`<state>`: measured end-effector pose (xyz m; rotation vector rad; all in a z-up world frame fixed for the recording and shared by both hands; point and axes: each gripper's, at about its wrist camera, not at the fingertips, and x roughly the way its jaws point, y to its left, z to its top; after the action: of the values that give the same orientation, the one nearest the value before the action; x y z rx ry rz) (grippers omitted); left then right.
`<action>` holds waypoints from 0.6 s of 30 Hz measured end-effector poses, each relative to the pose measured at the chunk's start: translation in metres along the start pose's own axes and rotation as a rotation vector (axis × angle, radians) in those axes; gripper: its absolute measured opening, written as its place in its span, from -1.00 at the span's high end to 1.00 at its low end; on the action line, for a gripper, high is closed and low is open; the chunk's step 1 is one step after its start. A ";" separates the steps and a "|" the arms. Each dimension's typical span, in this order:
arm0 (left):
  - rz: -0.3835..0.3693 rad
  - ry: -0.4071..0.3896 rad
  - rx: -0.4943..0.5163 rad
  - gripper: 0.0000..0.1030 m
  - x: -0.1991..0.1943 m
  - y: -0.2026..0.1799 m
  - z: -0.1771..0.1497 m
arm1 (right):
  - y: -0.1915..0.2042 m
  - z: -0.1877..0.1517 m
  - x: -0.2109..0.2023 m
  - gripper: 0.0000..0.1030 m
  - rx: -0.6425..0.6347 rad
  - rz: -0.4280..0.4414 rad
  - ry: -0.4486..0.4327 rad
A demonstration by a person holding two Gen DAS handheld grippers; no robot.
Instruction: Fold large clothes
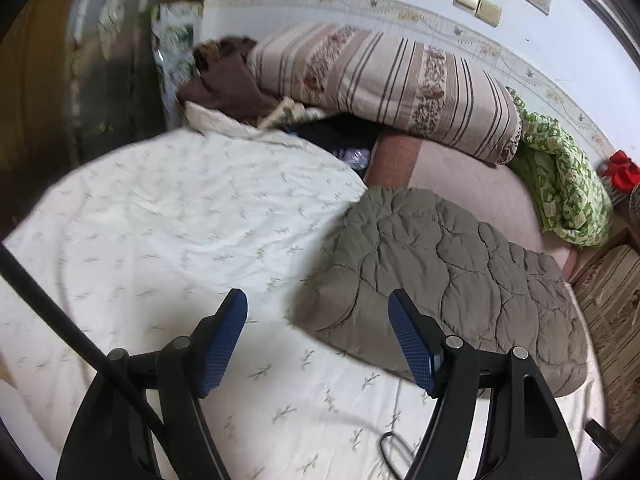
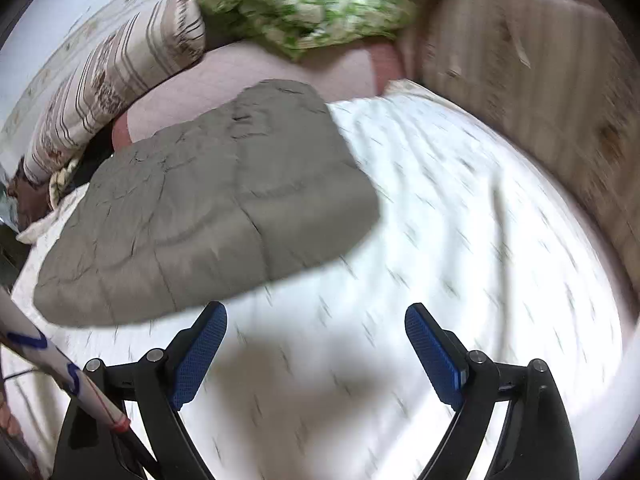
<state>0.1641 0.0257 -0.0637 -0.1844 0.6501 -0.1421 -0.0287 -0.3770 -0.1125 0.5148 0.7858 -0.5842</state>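
Both grippers, left (image 1: 318, 340) & right (image 2: 316, 350), spread, empty. Grey quilted puffy garment (image 1: 440, 276) looks soft, bulky, light; pinch its near hem w/ 2 grips.

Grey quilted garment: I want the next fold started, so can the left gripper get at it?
Probably yes: the left gripper is open just above the grey quilted garment, nothing between.

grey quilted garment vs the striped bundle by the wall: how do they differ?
Colour: the grey quilted garment is plain grey-brown; the striped bundle is cream with brown stripes and floral bands.
Place: the garment lies near the open grippers on the white sheet; the bundle lies far back along the wall.
Shape: the garment lies folded fairly flat; the bundle is thick and rolled.
Shared: both are padded and neither is gripped.
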 end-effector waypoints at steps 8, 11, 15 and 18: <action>0.054 -0.040 0.044 -0.40 -0.093 -0.004 -0.030 | -0.022 -0.042 -0.049 -0.81 0.013 0.046 -0.026; 0.111 -0.070 0.075 -0.40 -0.130 0.000 -0.036 | -0.018 -0.048 -0.059 -0.81 0.007 0.098 -0.040; 0.180 -0.128 0.045 -0.40 -0.179 0.016 -0.032 | -0.005 -0.057 -0.077 -0.81 -0.045 0.126 -0.080; 0.222 -0.186 0.007 -0.43 -0.215 0.028 -0.028 | 0.001 -0.063 -0.097 -0.81 -0.103 0.126 -0.138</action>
<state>-0.0202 0.0895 0.0342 -0.1154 0.4807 0.0860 -0.1153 -0.3087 -0.0754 0.4216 0.6433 -0.4551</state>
